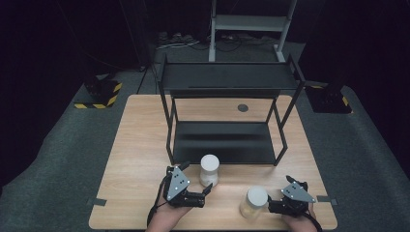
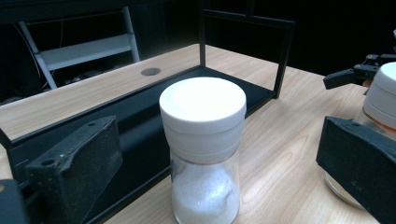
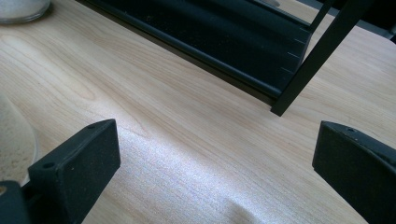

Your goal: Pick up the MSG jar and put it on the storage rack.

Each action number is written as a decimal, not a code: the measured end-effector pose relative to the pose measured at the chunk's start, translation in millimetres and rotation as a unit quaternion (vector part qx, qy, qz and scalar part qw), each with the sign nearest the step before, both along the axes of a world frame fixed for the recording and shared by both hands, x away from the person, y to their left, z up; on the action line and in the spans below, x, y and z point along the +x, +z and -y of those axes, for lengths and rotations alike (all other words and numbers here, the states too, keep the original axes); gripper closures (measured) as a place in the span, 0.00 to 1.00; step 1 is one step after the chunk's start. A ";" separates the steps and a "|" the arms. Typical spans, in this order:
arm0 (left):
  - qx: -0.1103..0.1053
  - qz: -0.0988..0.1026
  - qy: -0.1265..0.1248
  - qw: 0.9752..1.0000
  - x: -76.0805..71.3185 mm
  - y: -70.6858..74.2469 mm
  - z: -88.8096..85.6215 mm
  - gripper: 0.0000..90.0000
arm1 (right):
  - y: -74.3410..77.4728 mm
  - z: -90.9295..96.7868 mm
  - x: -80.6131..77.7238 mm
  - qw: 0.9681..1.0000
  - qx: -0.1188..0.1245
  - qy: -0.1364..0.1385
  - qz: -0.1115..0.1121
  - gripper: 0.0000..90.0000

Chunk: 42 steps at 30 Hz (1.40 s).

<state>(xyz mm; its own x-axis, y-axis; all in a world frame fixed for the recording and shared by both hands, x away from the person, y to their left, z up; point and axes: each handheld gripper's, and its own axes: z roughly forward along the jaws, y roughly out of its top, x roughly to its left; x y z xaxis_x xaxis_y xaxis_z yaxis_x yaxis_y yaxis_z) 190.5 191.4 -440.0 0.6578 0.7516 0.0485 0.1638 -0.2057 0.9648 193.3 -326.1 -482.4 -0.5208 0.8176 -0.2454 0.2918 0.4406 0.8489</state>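
On the wooden tabletop [image 1: 140, 159], white-capped glass jar of white powder [image 2: 204, 149] stands between left gripper [image 2: 215, 163]'s spread fingers [image 2: 77, 163], untouched; right gripper [image 3: 219, 168] fingers spread, empty; no label legible.

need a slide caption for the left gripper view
Open left claw framing a white-capped glass jar of white powder on the wooden table, beside the black metal shelf rack.

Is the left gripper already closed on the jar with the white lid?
No, the left gripper is open, and its jaws stand apart on both sides of the jar without touching it.
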 end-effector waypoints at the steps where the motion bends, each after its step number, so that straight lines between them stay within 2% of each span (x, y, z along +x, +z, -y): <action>1: 0.000 0.000 0.000 1.000 0.0 0.0 0.0 0.00 | 0.0 -0.1 0.0 1.000 0.000 0.000 0.000 0.00; 12: -0.004 0.006 -0.002 1.000 11.1 -4.7 8.7 0.00 | 0.0 0.5 0.1 1.000 0.001 0.001 0.000 0.00; 24: 0.003 0.005 -0.005 1.000 22.8 -12.3 18.9 0.00 | 0.3 0.9 0.6 1.000 0.001 0.002 -0.001 0.00; 36: 0.001 -0.009 0.000 1.000 35.2 -23.7 23.7 0.00 | 0.3 0.3 0.6 1.000 -0.001 0.004 -0.001 0.00; 42: -0.011 -0.018 0.007 1.000 38.6 -30.4 24.4 0.02 | 0.4 0.2 0.7 1.000 -0.002 0.004 -0.001 0.00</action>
<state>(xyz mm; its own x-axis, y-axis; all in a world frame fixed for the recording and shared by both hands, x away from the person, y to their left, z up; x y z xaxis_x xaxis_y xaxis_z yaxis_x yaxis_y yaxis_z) 229.1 167.0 -470.4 0.6476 0.7619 0.0093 0.2008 -0.1824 0.9625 194.0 -326.4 -482.0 -0.5277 0.8128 -0.2466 0.2907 0.4456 0.8467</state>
